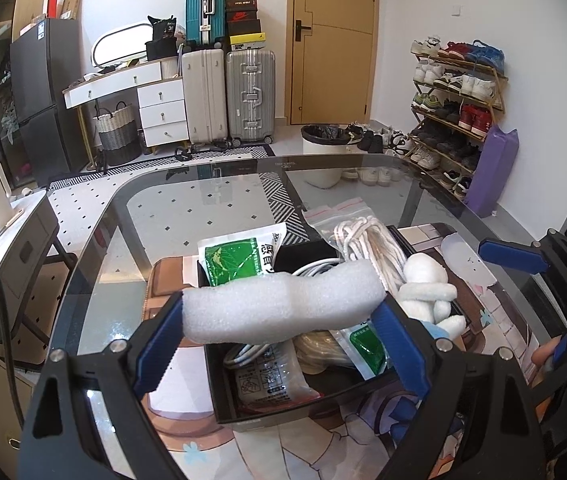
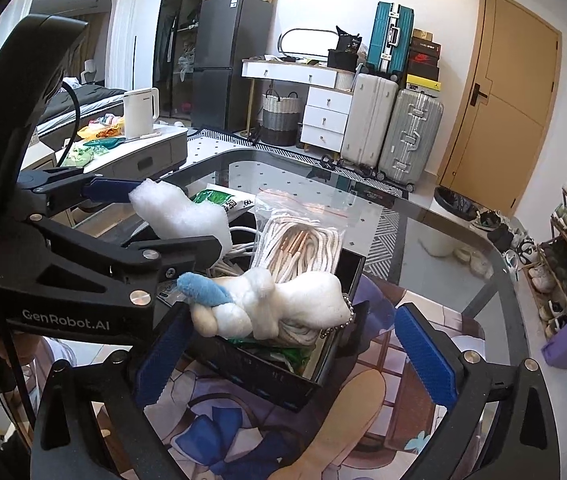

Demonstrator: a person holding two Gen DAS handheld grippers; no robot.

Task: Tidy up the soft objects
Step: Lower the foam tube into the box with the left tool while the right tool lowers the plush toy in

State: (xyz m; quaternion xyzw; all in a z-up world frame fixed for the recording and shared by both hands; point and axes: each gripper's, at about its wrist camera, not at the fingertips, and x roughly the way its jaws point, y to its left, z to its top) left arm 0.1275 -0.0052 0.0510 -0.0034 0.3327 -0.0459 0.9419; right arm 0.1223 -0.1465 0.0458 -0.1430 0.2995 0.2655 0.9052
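Note:
A black open box (image 1: 259,412) stands on a cartoon-printed mat on the glass table. It holds green packets (image 1: 239,260), a bagged white rope (image 2: 303,240) and a white cable. My left gripper (image 1: 279,320) is shut on a white foam piece (image 1: 283,300), held crosswise above the box. From the right wrist, the foam piece (image 2: 179,212) shows in the left gripper (image 2: 159,220) over the box's far side. A white plush toy (image 2: 283,300) with a blue part lies on the box's contents. My right gripper (image 2: 295,344) stands open around the box's near corner (image 2: 267,376), pads not pressing the toy.
The glass table (image 1: 203,200) ends in a rounded far edge. Beyond it are suitcases (image 1: 249,96), a white bin (image 1: 323,152) and a shoe rack (image 1: 455,108). A grey side cart with a white kettle (image 2: 141,112) stands to the left.

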